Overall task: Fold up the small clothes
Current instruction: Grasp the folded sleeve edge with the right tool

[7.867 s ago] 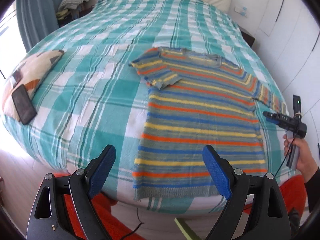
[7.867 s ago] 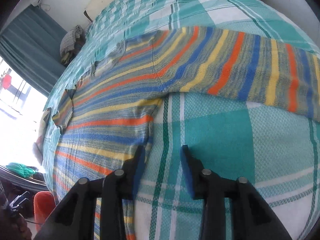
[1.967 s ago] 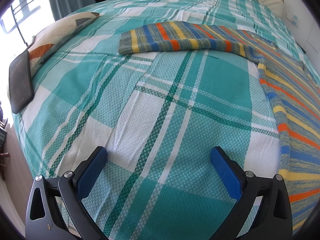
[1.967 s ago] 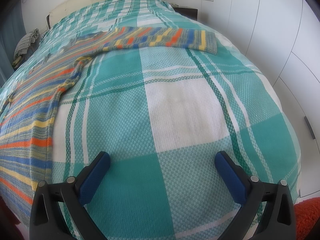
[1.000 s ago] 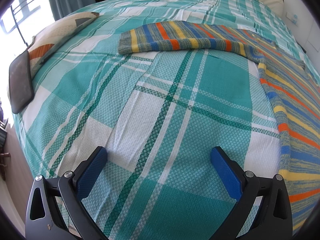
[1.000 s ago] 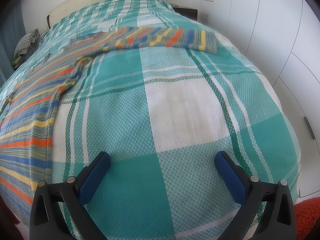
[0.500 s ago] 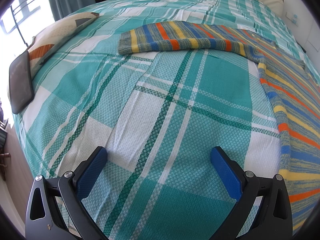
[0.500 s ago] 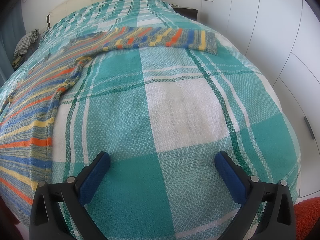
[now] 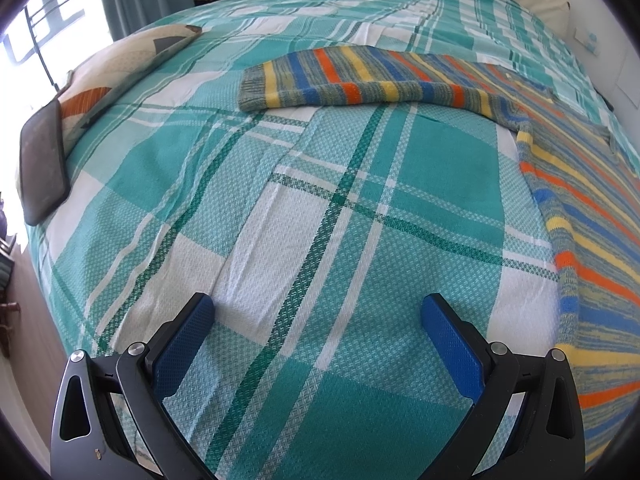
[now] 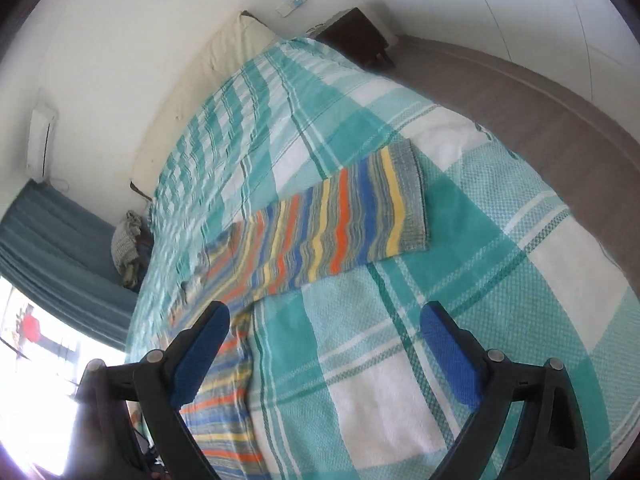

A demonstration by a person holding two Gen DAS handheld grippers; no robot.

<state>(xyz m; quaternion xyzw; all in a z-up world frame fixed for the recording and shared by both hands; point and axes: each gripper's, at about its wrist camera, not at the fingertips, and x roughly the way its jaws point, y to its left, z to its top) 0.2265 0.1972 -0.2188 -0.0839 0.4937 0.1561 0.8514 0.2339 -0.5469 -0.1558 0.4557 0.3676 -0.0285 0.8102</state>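
Observation:
A striped knit sweater (image 9: 592, 216) in blue, orange, yellow and grey lies flat on the teal plaid bed cover (image 9: 320, 208). Its left sleeve (image 9: 360, 80) stretches out across the cover in the left wrist view. Its right sleeve (image 10: 344, 228) stretches out in the right wrist view, with the body (image 10: 224, 412) at lower left. My left gripper (image 9: 316, 316) is open and empty over bare cover, short of the left sleeve. My right gripper (image 10: 324, 320) is open and empty, raised and tilted, just short of the right sleeve.
A patterned cushion (image 9: 120, 60) with a dark phone (image 9: 42, 160) on it lies at the bed's left edge. A cream headboard (image 10: 208, 68), a dark nightstand (image 10: 356, 36) and grey floor (image 10: 520, 112) lie beyond. Teal curtains (image 10: 52, 240) and folded clothes (image 10: 128, 240) stand by the window.
My right gripper has lifted and tilted, moving in toward the right sleeve, which now sits close ahead of the fingers. My left gripper has not moved.

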